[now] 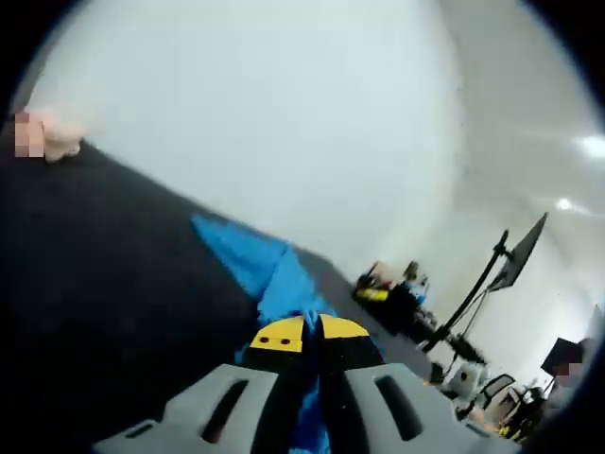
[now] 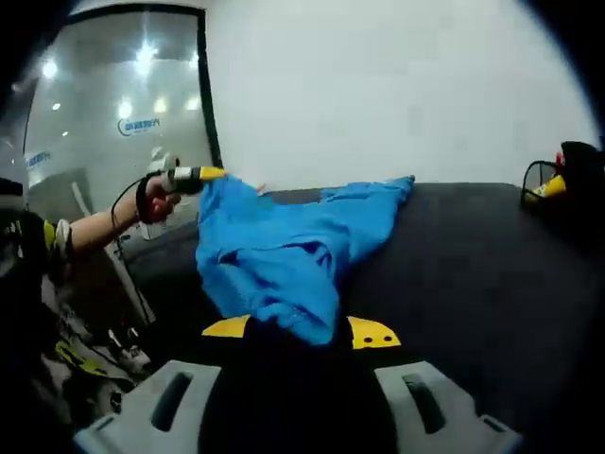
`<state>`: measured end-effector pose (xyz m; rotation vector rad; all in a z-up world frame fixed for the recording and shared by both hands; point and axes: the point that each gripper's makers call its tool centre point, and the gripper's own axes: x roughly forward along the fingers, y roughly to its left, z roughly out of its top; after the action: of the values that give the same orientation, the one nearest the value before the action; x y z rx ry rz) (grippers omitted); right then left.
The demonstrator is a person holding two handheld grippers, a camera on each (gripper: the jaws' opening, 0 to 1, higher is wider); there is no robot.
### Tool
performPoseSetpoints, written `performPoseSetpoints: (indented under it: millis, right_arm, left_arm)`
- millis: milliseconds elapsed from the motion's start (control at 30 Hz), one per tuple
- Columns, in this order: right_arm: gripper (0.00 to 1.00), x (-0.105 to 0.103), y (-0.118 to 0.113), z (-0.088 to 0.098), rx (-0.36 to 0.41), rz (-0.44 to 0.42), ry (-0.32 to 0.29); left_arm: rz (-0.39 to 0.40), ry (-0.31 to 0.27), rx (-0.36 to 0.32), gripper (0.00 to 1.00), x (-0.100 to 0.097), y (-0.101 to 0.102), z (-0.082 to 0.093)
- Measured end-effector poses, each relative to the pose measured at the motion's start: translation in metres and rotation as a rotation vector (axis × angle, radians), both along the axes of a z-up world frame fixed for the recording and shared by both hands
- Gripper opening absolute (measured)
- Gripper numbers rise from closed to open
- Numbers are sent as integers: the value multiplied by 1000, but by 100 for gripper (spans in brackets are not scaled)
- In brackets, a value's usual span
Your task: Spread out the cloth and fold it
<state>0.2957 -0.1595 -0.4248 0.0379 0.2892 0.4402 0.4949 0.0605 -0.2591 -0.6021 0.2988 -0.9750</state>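
Observation:
The blue cloth (image 2: 284,251) hangs stretched between both grippers above a dark table (image 2: 473,274), with its far corner (image 2: 383,194) resting on the tabletop. My right gripper (image 2: 302,333) is shut on the cloth's near edge, which drapes over the yellow jaw tips. In the right gripper view my left gripper (image 2: 203,174) comes in from the left, held by a person's hand (image 2: 156,200), and pinches the cloth's upper corner. In the left gripper view my left gripper (image 1: 313,333) is shut on the cloth (image 1: 255,260), which runs forward over the table (image 1: 104,284).
Black and yellow gear (image 2: 562,184) stands at the table's right end, and the same gear (image 1: 388,298) sits at its far edge. A monitor on an arm (image 1: 518,257) stands beyond the table. A glass partition (image 2: 113,123) is at the left. A white wall (image 2: 397,85) is behind.

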Motion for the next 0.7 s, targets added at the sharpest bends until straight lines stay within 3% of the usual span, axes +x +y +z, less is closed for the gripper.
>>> performPoseSetpoints:
  millis: [67, 167, 233, 300, 433, 500, 533, 567, 633, 667, 700]
  right_arm:
    - [41, 4, 21, 9, 66, 17, -43]
    - [45, 7, 37, 7, 45, 53, -34]
    - [44, 9, 44, 6, 21, 63, -40]
    - [44, 8, 52, 7, 21, 82, -48]
    - [44, 26, 79, 3, 17, 45, -28]
    - [42, 30, 80, -1, -138, 27, -52]
    - [36, 29, 87, 2, -82, 34, -51]
    - [27, 28, 96, -1, -81, 59, -42]
    - [16, 32, 87, 6, -220, 39, -155]
    - [7, 34, 83, 6, -288, 33, -176]
    - [3, 35, 70, 5, -304, -11, -171]
  left_arm:
    - [41, -27, -40, 0, 5, 17, 27]
    - [90, -114, -42, 0, 9, 51, 64]
    - [183, -176, -68, 0, 16, 82, 86]
    - [191, -141, -86, 0, 18, 95, 85]
    - [207, -78, -53, 1, 27, 110, 57]
    - [213, -56, -56, 1, 29, 113, 48]
    - [225, -53, -68, 1, 30, 117, 49]
    - [233, -51, -86, 1, 31, 120, 52]
    - [268, -67, -108, 1, 35, 130, 61]
    - [276, -80, -125, 0, 37, 133, 69]
    - [289, -91, -131, 0, 38, 138, 80]
